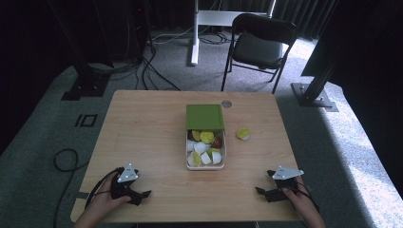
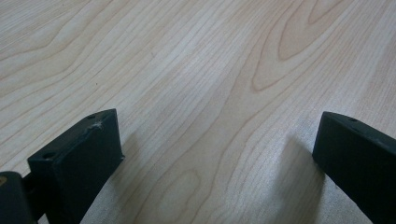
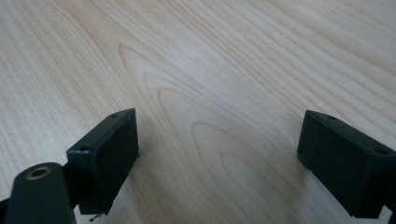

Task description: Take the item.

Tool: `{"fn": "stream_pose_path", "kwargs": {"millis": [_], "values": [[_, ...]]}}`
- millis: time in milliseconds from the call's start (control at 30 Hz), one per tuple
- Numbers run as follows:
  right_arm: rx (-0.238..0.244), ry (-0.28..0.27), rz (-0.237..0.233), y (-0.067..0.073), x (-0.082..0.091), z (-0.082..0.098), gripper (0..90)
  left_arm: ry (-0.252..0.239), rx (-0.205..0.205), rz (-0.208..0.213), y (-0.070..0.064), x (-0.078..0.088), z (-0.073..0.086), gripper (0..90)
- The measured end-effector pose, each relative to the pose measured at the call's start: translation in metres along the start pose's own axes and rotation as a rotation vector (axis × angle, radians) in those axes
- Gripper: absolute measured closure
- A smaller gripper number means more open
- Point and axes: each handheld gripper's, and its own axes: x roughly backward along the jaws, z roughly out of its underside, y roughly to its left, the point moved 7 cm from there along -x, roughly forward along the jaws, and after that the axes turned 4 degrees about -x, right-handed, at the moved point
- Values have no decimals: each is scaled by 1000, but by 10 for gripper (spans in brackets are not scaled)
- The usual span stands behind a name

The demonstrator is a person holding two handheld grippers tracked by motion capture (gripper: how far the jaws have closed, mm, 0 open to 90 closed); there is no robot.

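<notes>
A: where's everything sitting?
B: Box (image 1: 206,151) of fruit pieces is dead center on the table (image 1: 142,133), green lid (image 1: 205,117) at its 12, one loose piece (image 1: 243,134) at its 2.
A: grippers?
B: Left gripper (image 1: 142,194) at 7, right gripper (image 1: 261,192) at 5, both spread wide, nothing between them.

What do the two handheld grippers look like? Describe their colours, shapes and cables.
Both the left gripper and the right gripper are black, each topped by a grey three-cornered plate. Their fingers are blocky, matte black, with small screw holes. A black cable loops from the left gripper off the table edge.
</notes>
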Motion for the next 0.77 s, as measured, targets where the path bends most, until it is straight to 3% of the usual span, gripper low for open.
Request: {"fn": "stream_pose_path", "kwargs": {"millis": [767], "values": [[-17, 5, 1, 1, 1, 1, 118, 0, 0, 0, 0, 0, 0, 22]]}}
